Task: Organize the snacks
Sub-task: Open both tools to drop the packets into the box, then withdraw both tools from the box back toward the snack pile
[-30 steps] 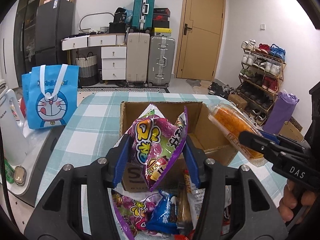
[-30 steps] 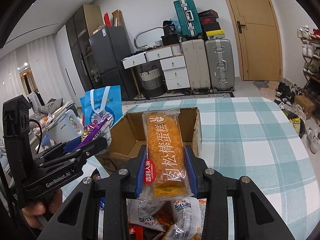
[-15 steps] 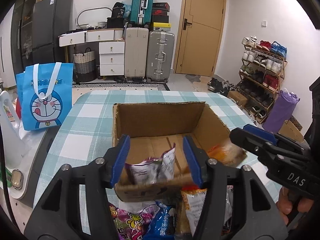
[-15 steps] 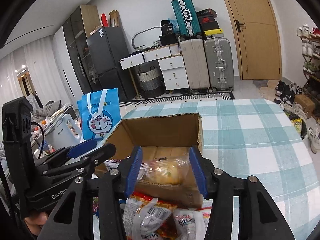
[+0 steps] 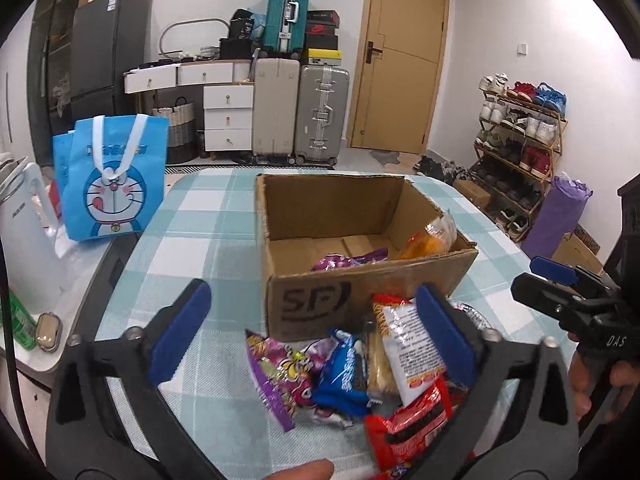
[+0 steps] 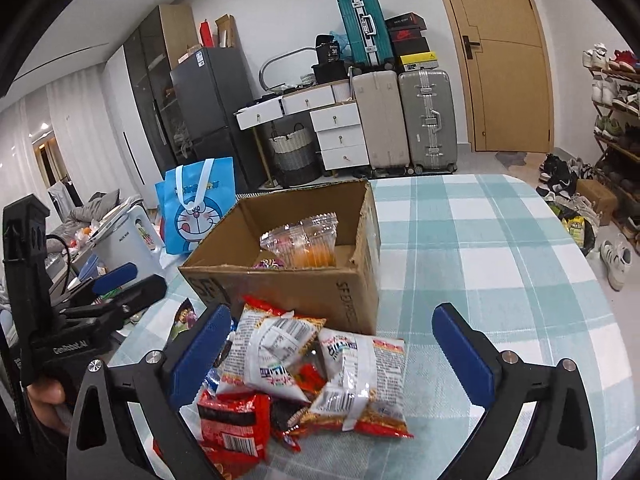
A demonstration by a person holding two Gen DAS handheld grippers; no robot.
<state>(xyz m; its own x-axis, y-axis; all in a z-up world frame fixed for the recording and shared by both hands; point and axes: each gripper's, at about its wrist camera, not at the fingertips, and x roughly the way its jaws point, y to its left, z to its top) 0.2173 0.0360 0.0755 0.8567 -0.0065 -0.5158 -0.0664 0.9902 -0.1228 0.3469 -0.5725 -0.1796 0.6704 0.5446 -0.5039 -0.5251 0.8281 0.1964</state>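
both claws just popped wide open, nothing between them; left gripper [image 5: 316,332] and right gripper [image 6: 332,344] sit lower frame over the snack pile [image 6: 320,376], cardboard box [image 5: 360,292] mid-frame holds the purple bag [image 5: 348,261] and orange cake pack [image 6: 304,240]

The tablecloth [image 5: 208,240] is showing a check of light teal and white squares. The box [image 5: 360,292] is looking plain brown with black letters on its front. The bag [image 5: 112,184] is glowing bright blue with a white and blue cartoon cat face. The snack packs [image 6: 320,368] are showing red, white, purple and dark blue. The gripper pads [image 6: 200,344] are looking dark blue on black arms.
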